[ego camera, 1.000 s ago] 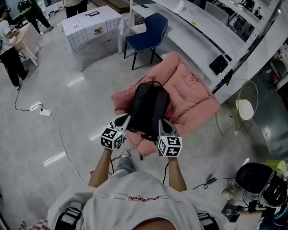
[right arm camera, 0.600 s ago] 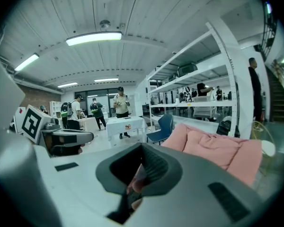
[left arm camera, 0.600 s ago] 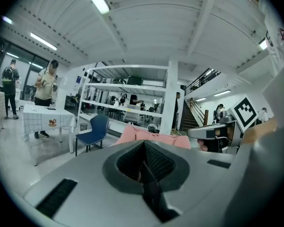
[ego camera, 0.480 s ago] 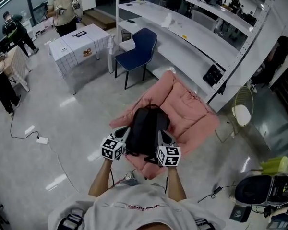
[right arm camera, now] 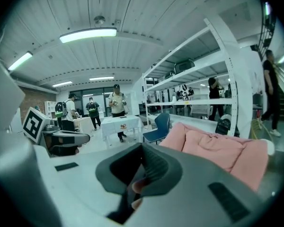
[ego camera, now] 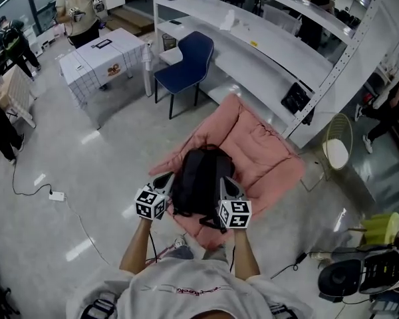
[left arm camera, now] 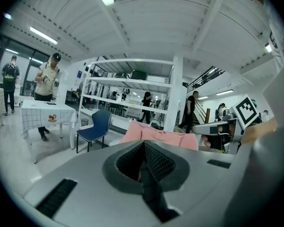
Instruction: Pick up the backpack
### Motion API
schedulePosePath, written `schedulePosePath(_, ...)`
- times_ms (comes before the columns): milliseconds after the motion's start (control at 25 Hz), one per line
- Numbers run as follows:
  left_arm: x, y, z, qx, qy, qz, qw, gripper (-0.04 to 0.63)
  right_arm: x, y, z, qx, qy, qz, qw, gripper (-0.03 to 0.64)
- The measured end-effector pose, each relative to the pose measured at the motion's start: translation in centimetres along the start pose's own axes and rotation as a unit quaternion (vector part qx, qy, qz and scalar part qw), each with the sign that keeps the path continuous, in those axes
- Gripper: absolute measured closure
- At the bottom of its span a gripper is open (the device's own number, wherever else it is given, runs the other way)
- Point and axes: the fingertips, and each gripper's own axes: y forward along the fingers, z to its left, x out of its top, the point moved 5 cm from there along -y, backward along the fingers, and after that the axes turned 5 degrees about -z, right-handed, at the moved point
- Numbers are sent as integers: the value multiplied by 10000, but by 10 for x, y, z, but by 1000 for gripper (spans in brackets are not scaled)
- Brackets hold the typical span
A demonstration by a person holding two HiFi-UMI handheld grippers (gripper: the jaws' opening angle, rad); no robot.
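A black backpack [ego camera: 201,178] lies on a pink padded cushion [ego camera: 266,151] on the floor, straight ahead of me. My left gripper [ego camera: 165,177] sits close against its left side and my right gripper [ego camera: 225,181] against its right side. Both are shut. In the left gripper view the left gripper [left arm camera: 143,167] has its jaws together with no strap showing between them. It is the same for the right gripper [right arm camera: 141,167] in its own view. Neither gripper view shows the backpack, only the cushion [right arm camera: 217,148] beyond.
A blue chair [ego camera: 186,55] and a cloth-covered table [ego camera: 100,62] stand farther off on the left. White shelving [ego camera: 272,52] runs along behind the cushion. A round wire stool [ego camera: 338,148] is at the right. A power strip [ego camera: 55,195] with its cable lies at the left. People stand at the far left.
Both grippers have moved forward along the backpack's sides, from its near end to about its middle. The head view has shifted. Both grippers stay shut.
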Motion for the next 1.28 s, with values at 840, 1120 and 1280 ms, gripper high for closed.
schedulePosePath(840,-15,113,23,689,-49,265,9973,586,-14,115,-70,715,-18,354,9968,598)
schedulePosePath(1120,-60,132,34,678,-271,614,9954,586,-59,124,-88,461,160,729,9961,598)
schedulePosePath(1280,-81,149,41,656,-352,723,9946,586,-82,132,-101,391,246,906,9948,598)
